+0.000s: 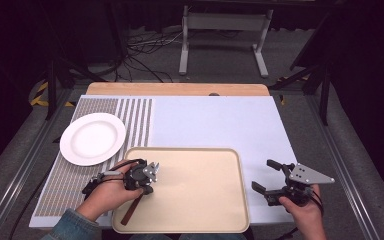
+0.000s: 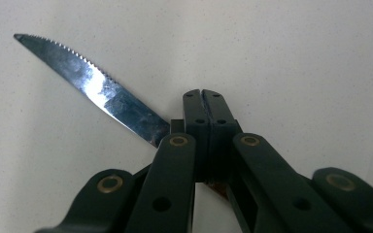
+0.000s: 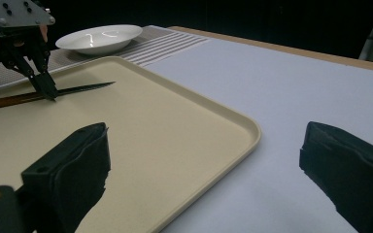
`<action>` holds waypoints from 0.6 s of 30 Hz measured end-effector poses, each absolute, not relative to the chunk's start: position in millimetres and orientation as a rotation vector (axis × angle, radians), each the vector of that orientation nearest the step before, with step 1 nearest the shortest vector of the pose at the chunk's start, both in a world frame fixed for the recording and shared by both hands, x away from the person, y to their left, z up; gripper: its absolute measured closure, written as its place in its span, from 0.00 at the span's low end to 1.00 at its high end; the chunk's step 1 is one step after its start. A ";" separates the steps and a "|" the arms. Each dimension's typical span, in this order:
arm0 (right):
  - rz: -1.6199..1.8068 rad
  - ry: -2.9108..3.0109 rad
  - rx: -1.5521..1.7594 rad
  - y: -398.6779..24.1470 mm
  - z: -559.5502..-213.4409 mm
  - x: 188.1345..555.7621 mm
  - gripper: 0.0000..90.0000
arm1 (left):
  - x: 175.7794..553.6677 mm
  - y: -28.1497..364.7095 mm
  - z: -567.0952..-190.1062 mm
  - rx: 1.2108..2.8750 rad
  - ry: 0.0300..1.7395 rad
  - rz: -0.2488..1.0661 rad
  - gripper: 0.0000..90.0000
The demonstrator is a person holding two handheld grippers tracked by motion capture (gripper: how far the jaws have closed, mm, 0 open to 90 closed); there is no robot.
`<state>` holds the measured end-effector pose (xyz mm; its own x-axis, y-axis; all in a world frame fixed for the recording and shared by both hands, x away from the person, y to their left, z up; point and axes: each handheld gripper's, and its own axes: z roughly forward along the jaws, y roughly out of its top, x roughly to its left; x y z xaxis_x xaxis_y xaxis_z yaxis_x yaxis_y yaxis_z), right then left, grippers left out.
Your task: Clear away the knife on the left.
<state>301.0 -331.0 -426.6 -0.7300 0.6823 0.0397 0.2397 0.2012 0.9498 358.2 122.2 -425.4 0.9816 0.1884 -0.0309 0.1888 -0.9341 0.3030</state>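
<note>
I see the beige tray point(image 1: 205, 200) at the table's near edge, a white plate point(image 1: 92, 138) to its far left on the striped mat point(image 1: 135, 120). My left gripper point(image 1: 147, 181) pinches the knife point(image 2: 94, 87) over the tray's left part. My right gripper point(image 1: 267, 177) stands spread just right of the tray. I can read no writing.

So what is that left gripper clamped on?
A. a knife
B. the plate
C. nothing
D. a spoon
A: in the left gripper view the left gripper has its jaws shut on a knife with a serrated blade, which sticks out to one side over the tray; the plate lies apart, untouched.
</note>
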 end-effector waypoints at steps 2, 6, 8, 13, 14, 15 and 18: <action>1.542 2.092 0.859 -330.9 -426.8 301.2 0.05 | 358.2 123.3 -425.8 2.815 0.286 -0.001 1.00; 1.542 2.093 0.859 -330.7 -426.8 301.2 0.05 | 358.4 125.3 -426.3 2.807 0.299 -0.007 1.00; 1.541 2.092 0.862 -330.6 -427.0 301.2 0.05 | 358.5 126.7 -426.2 2.807 0.304 -0.008 1.00; 1.541 2.094 0.864 -330.1 -427.4 301.4 0.05 | 359.5 131.9 -426.9 2.792 0.338 -0.001 1.00; 1.541 2.096 0.863 -330.0 -427.4 301.4 0.05 | 359.5 131.9 -426.9 2.792 0.338 -0.001 1.00; 1.543 2.096 0.862 -329.7 -427.5 301.4 0.05 | 360.0 132.9 -426.9 2.792 0.342 -0.004 1.00; 1.542 2.096 0.862 -329.7 -427.5 301.3 0.05 | 359.6 135.0 -427.0 2.789 0.354 -0.002 1.00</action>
<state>301.3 -329.7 -427.5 -0.7311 0.6809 0.0418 0.2425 0.2021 0.9489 359.6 135.0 -427.0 0.9692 0.2428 -0.0424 0.2433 -0.9152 0.3214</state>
